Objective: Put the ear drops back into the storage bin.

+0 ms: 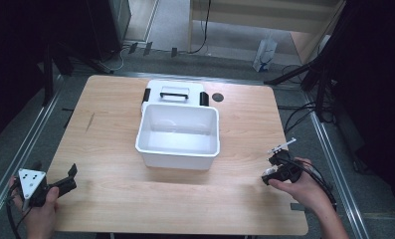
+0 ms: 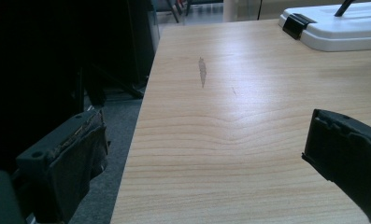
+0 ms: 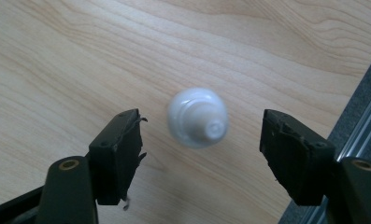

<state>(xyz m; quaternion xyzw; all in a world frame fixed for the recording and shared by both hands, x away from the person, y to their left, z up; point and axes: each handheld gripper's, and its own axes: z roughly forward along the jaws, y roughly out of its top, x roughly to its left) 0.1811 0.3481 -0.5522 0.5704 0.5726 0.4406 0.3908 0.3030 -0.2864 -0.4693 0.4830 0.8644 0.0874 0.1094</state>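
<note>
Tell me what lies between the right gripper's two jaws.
In the right gripper view, a small white domed cap sits between the right gripper jaws on bare wooden table, with a gap on each side; neither jaw touches it.

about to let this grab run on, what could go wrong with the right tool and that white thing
1. The white piece stands between the right tool pads without touching either. It looks round, so an off-centre squeeze may roll it away.
2. It sits near the table edge, with floor close by in the right gripper view. A slip could send it off.
3. The bin lies well off to the left, so a weak grip might drop it on the way.
</note>
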